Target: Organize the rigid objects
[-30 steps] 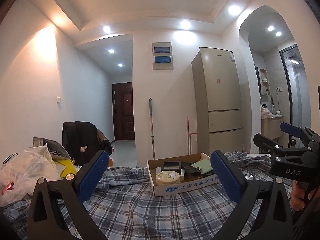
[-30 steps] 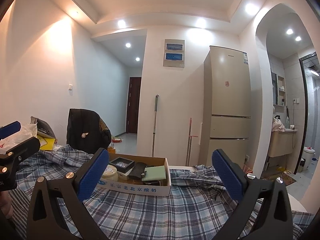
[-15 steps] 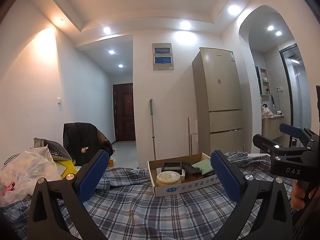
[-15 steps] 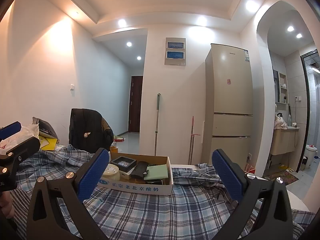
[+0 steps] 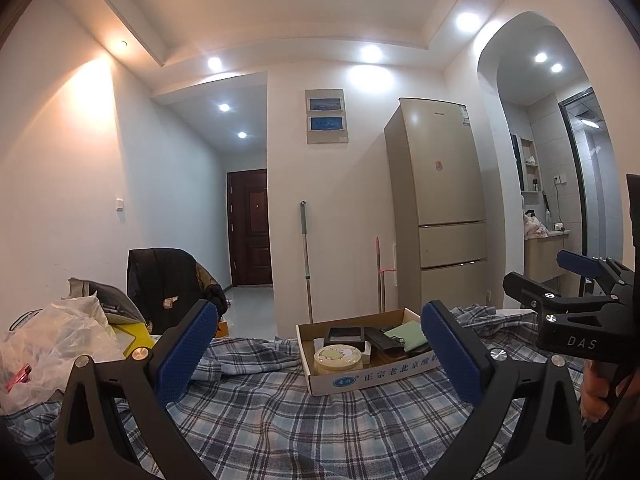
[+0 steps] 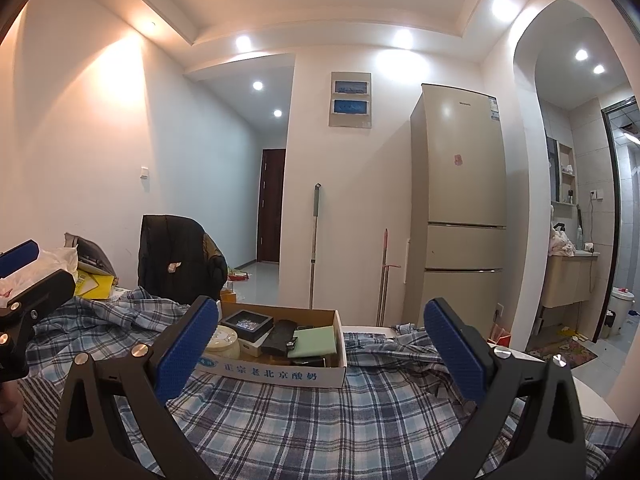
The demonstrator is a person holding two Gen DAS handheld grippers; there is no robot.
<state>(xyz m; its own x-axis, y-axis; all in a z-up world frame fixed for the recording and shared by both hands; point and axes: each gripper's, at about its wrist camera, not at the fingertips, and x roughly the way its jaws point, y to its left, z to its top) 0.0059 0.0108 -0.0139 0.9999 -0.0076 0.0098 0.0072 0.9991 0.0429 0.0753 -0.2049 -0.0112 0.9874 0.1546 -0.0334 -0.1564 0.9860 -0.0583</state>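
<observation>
1. A shallow cardboard box (image 5: 362, 378) rests on a blue plaid cloth (image 5: 280, 420), ahead of both grippers.
2. Inside the box, a round cream tin (image 5: 338, 358) sits at the near left, with a black square tray (image 5: 344, 336) behind it.
3. A dark flat case (image 6: 279, 333) lies in the middle, and a pale green card (image 6: 314, 342) lies toward the right.
4. The left gripper (image 5: 318, 354) hangs above the cloth with its 2 blue pads spread wide and nothing between them.
5. The right gripper (image 6: 320, 354) is likewise wide open and empty, just beside the left one.
6. A crumpled plastic bag (image 5: 52, 344) and a dark jacket on a chair (image 5: 166, 284) sit at the left.
7. A tall beige fridge (image 5: 440, 204) stands against the far wall, with a mop handle (image 5: 306, 256) leaning nearby.
</observation>
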